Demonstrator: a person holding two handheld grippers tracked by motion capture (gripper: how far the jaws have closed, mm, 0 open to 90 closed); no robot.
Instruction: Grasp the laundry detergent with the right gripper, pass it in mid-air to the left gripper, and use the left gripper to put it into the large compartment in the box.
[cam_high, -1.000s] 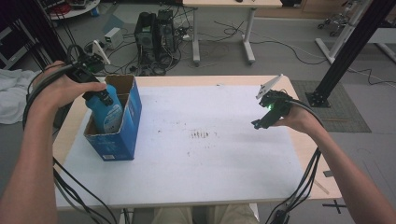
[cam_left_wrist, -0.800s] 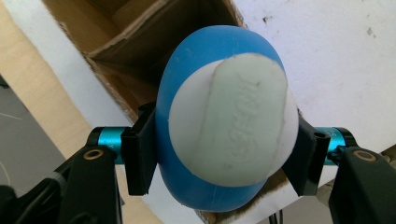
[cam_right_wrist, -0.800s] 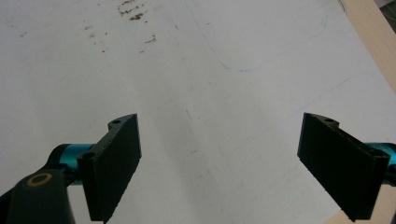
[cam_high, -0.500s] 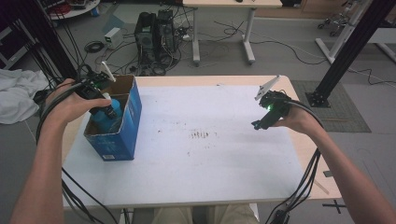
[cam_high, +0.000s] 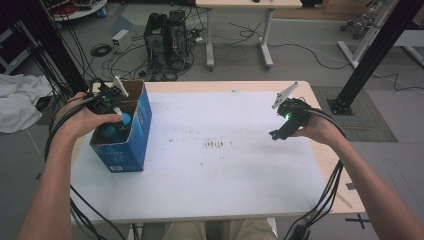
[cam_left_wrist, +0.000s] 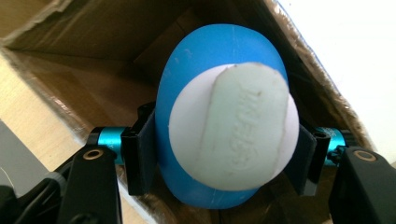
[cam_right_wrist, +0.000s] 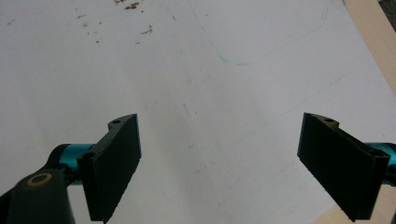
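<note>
Left gripper (cam_left_wrist: 219, 156), jaws clamped on a blue oval plastic container (cam_left_wrist: 224, 126), inside the blue cardboard box (cam_high: 137, 125) at nine o'clock; right gripper (cam_right_wrist: 219, 163), jaws apart, over the white table (cam_high: 225, 170) at three o'clock.

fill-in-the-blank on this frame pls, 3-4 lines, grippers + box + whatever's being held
1. The left gripper is shut on a blue ____ with a pale cap.
2. That item is being held inside the open top of the blue cardboard ____.
3. The right gripper holds nothing; its jaws stand ____.
4. The box stands near the ____ edge of the white table in the high view.

Missing words: bottle; box; open; left
</note>
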